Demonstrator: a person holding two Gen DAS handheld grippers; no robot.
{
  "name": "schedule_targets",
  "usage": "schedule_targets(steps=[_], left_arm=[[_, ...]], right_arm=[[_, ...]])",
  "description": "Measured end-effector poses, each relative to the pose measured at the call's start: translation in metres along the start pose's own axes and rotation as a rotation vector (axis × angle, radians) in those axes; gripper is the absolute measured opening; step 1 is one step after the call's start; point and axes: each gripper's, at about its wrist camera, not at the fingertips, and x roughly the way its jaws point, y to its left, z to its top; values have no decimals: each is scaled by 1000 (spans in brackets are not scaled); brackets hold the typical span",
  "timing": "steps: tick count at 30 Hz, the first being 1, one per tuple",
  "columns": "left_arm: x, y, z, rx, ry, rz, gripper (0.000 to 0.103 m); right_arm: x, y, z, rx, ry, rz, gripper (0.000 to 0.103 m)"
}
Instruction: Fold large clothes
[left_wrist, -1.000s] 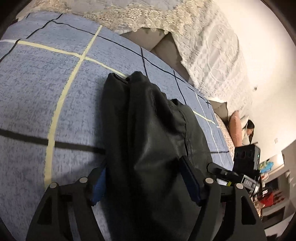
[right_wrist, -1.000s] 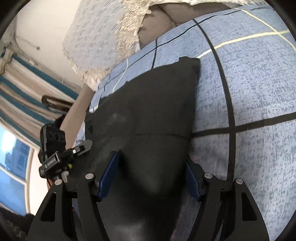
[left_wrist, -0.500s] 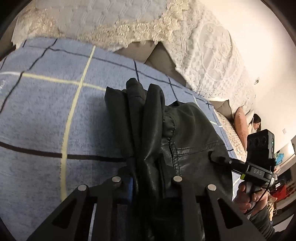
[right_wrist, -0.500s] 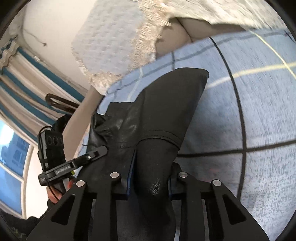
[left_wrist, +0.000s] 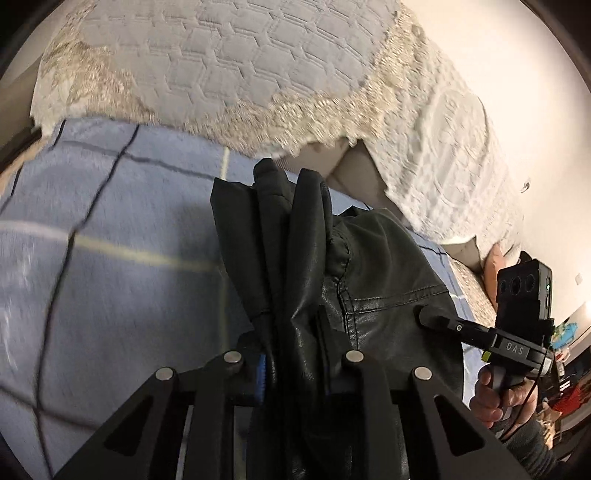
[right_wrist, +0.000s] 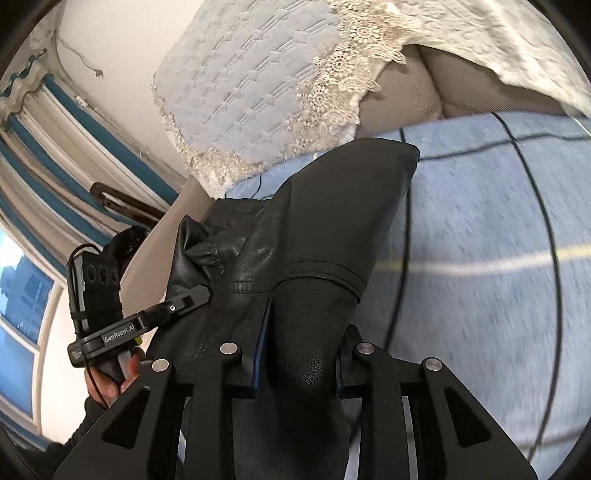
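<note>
Blue checked blanket (left_wrist: 122, 266) under everything, my left fingers (left_wrist: 258, 365) and right fingers (right_wrist: 260, 350) both pinching the black leather jacket (left_wrist: 369, 266) above it. Slick bunched leather could slide out, I reckon.

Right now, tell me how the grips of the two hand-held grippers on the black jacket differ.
The left hand-held gripper pinches several bunched folds of the black jacket; the right hand-held gripper pinches one smooth, rounded fold. The left pinch is narrower, the right wider. Both are shut on the jacket above the blue checked blanket.
</note>
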Motion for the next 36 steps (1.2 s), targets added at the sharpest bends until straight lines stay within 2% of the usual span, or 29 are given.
schedule_targets(steps=[3,5,7,8,9,11,15,18,21,22,24,26,28,31,36], left_arm=[[13,17,26,-10,-7,4,22],[27,30,40,-16,-10,30,23],[46,45,48,-30,3,83,25],[55,54,48,-25,18,131,30],[65,65,47,-51,43,161,32],[64,78,41,-88,45,125,33],[21,60,23,-16,-54,183,31],[-12,32,8,14,-125,124,31],[-26,-4,-15,119,-171,128,31],[-22,-9,-20,147,-167,157,31],[-1,3,-31,144,-103,221,28],[15,28,-40,91,-55,213,25],[14,36,-44,72,-73,184,25],[16,31,-44,90,-81,211,25],[13,28,-39,52,-69,227,25]], right_arm=[[22,-6,24,7,0,-3,29],[39,-14,37,25,1,-22,37],[61,-29,43,68,33,-72,46],[73,-39,43,88,54,-138,46],[77,-43,42,89,59,-164,46],[72,-45,37,88,45,-140,46],[40,-23,20,-12,-15,-162,47],[23,1,2,-78,-45,-164,47],[19,22,-16,-151,-62,-179,46],[23,27,-21,-176,-59,-194,46],[37,31,-33,-215,-8,-248,46],[50,29,-42,-248,31,-295,46],[56,23,-46,-231,28,-297,45],[61,17,-43,-211,20,-302,45],[53,24,-44,-211,11,-322,46]])
